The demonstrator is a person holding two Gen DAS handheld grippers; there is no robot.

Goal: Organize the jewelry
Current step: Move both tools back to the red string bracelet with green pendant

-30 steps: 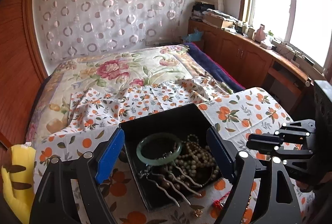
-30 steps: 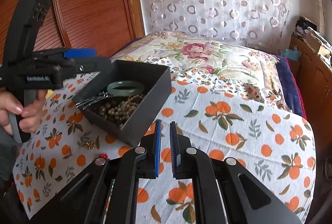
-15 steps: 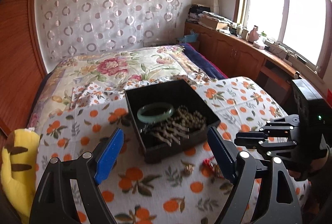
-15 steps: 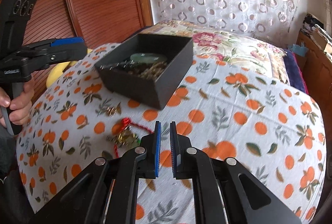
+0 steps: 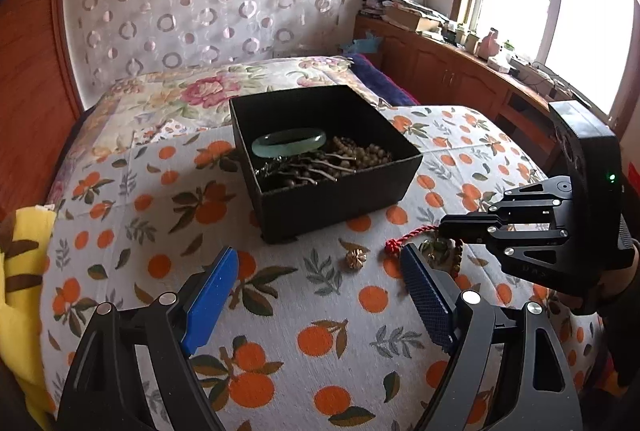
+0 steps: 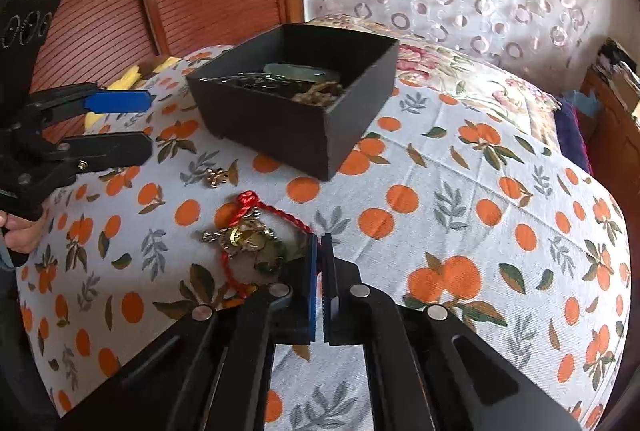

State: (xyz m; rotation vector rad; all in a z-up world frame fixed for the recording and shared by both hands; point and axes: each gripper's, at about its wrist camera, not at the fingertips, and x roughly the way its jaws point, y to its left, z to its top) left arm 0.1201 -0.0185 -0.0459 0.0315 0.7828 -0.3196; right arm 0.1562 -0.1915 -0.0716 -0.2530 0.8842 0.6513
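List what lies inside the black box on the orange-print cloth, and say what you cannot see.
Inside the black box: a pale green bangle resting on top, tan beads and metal hairpins beside it. The box floor and anything beneath this pile are covered.

Two black, angular grippers are seen: the left gripper (image 5: 316, 289), fitted with blue ribbed pads (image 5: 210, 297) and silver screws, and the right gripper (image 6: 319, 283), similarly padded. A green indicator light is lit at right frame.
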